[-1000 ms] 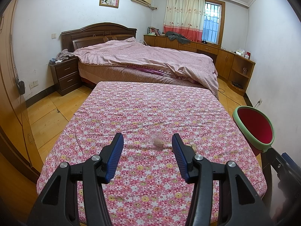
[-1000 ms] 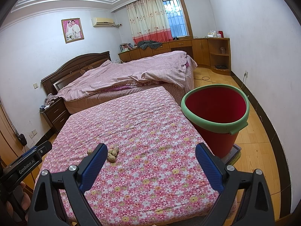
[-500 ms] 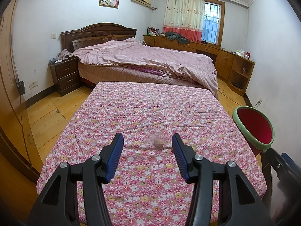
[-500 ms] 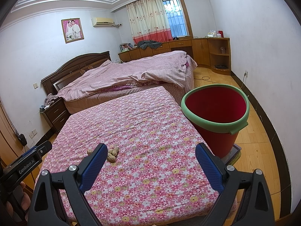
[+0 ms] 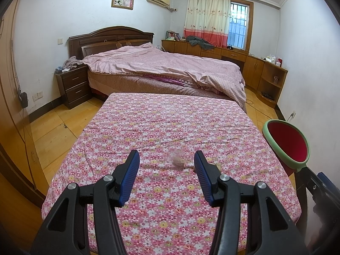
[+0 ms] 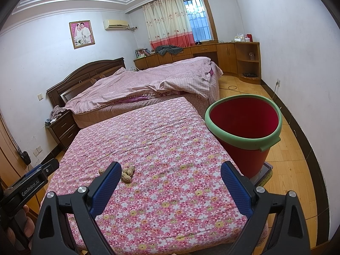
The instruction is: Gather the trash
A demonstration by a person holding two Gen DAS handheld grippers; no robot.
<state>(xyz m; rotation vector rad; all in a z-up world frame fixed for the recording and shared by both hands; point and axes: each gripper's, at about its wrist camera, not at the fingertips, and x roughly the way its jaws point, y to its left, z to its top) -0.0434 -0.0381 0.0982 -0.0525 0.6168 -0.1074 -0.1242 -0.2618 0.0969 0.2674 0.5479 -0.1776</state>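
Observation:
A few peanut shells (image 6: 128,174) lie in a small heap on the table's pink floral cloth (image 6: 159,131), near its front left part. In the left wrist view one shell (image 5: 178,161) lies just beyond my left gripper (image 5: 166,155), and another shell (image 5: 217,166) peeks out past the right finger. The left gripper is open with nothing between its pads. My right gripper (image 6: 171,165) is open wide and empty, with the heap by its left fingertip. A red bucket (image 6: 244,123) with a green rim stands on the floor at the table's right edge.
Behind the table stands a bed (image 5: 165,70) under a pink quilt. A dark nightstand (image 5: 73,86) sits at its left. Wooden cabinets (image 5: 255,63) line the far wall under the window. Wood floor (image 5: 48,131) runs along both sides. A hand (image 6: 21,227) holds the left gripper's handle.

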